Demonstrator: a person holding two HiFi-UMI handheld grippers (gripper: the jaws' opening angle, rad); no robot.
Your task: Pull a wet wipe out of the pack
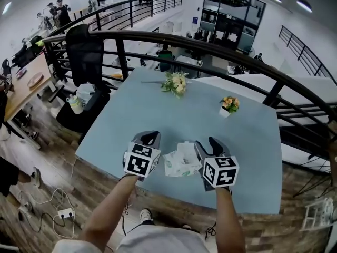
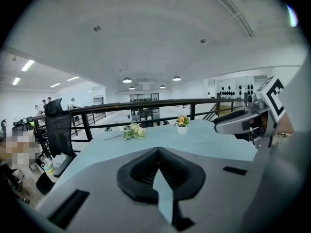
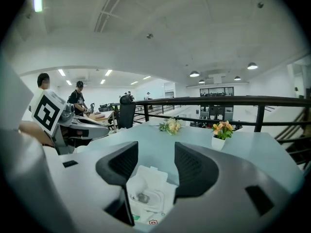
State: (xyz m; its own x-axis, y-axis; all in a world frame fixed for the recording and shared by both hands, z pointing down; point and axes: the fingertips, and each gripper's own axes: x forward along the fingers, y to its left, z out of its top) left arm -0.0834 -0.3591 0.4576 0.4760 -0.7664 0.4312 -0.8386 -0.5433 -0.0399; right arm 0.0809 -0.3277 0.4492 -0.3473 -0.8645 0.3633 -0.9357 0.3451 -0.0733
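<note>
- Left tool [image 2: 158, 152], lower left of centre in the head view, has its black ribbed jaws closed tip to tip, gripping nothing.
- Right tool [image 3: 154, 150] holds its jaws wide apart and empty, with the pack showing below the gap.
- The white soft wet-wipe pack with green print [image 1: 181, 161] lies at the lower centre, between both tools, on the pale blue surface [image 1: 174, 115].
- A pale flower bunch [image 1: 175, 83] and a small white pot of orange flowers [image 1: 229, 105] sit higher in the frame.
</note>
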